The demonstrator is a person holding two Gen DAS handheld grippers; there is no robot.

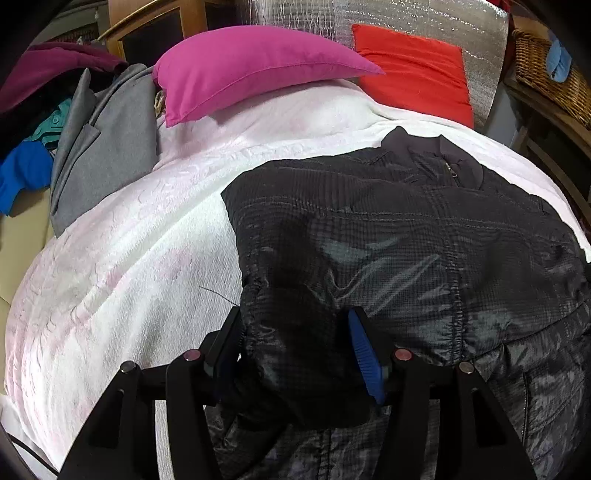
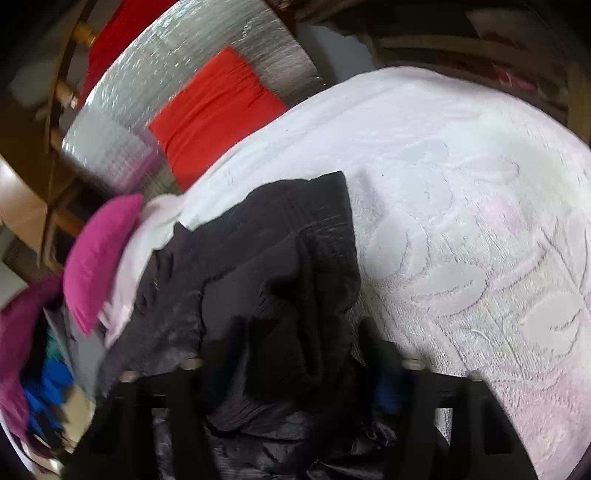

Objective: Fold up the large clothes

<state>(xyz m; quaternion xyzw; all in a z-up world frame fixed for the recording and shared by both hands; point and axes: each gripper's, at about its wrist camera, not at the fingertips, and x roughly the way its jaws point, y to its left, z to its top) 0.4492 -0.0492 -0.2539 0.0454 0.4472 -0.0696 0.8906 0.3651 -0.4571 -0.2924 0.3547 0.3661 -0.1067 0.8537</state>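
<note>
your left gripper [image 1: 295, 354] has its jaws wide apart, and a bunched fold of the black jacket [image 1: 406, 240] sits between them; the blue ribbed pad [image 1: 364, 356] is on the right finger, and you cannot tell if it presses the cloth. your right gripper [image 2: 291, 369] has dark fabric of the black jacket [image 2: 266, 266] heaped between its fingers, but this view is blurred, so i cannot tell if the jaws are closed on it.

the jacket lies on the white bedspread [image 1: 129, 258], toward the right side of the bed, with the collar and zip pointing to the head end. to its left the bedspread is bare up to the left edge, where a grey coat [image 1: 107, 147] hangs over (a blue garment [image 1: 22, 173] is beside it). at the head end a pink pillow [image 1: 251, 70] rests on the bedspread, and a red cushion [image 1: 417, 70] leans on a silver foil sheet [image 1: 388, 14]. a wicker basket [image 1: 550, 70] stands past the right edge.

the jacket is shiny, thin and quilted in small squares, with gathered seams. the bedspread is soft, with raised leaf shapes and pale pink spots.
</note>
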